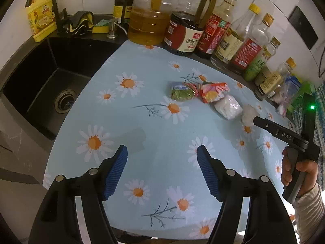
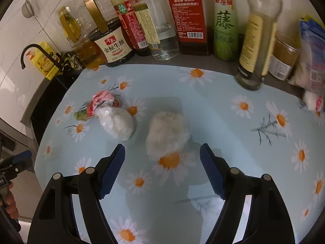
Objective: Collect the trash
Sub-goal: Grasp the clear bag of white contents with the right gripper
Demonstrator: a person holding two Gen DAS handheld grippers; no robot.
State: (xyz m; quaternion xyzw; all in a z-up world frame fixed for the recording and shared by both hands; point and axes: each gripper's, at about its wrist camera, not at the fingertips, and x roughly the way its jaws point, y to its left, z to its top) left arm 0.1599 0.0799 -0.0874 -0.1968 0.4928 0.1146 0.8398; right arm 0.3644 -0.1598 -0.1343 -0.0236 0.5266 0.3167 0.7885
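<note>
Blue ribbed pads line both tools: the left gripper (image 1: 162, 169) hangs with its jaws spread apart and nothing between them, over the pale blue daisy-print cloth (image 1: 154, 126) that covers the counter. The right gripper (image 2: 162, 169) is likewise spread and empty, poised just short of a fuzzy white wad (image 2: 167, 135) lying on the cloth; the wad sits ahead of the pads, not between them. In the left wrist view the right tool's black body enters from the right edge, gripped by a hand (image 1: 294, 172) in a ribbed cream sleeve, its tip near that same white wad (image 1: 248, 112). Taking the wad as the mark, a clear bag of white stuff (image 2: 116, 123) lies just to its left in the right wrist view, and beyond that, touching it, a crumpled red and pink wrapper (image 2: 101, 99) and a small green packet (image 2: 82, 114). Behind the wad, along the wall, stands a row of oil, sauce and vinegar bottles (image 2: 191, 20). Far left of the wad the counter drops into a black sink (image 1: 46, 89) with a black tap (image 1: 43, 0).
</note>
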